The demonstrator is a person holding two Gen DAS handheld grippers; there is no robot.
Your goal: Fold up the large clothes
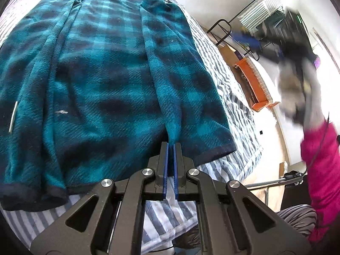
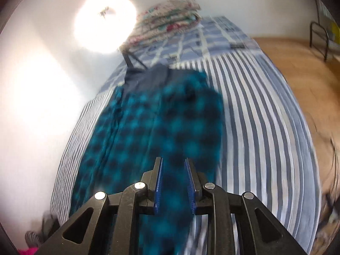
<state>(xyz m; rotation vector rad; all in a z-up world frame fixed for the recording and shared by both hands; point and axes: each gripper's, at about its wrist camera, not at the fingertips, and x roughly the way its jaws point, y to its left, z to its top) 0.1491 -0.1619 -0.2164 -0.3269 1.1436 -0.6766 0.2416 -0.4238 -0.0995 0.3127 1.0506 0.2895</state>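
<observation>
Left wrist view, bed: my striped bedspread fills the frame, running off toward 2 o'clock.
Fleece: the teal plaid fleece garment lies spread flat on it, hem nearest me, its right panel folded inward.
Sleeve: a pink sleeve at 4 o'clock, blurred.
Left claw: my left gripper at 6 o'clock is clenched on a ridge of the fleece by the hem.
Right wrist view, fleece: the same garment stretches toward 12 o'clock, blurred.
Quilt: a folded floral quilt sits at 12 o'clock.
Right claw: my right gripper is released, jaws parted above the fleece, gripping nothing.
</observation>
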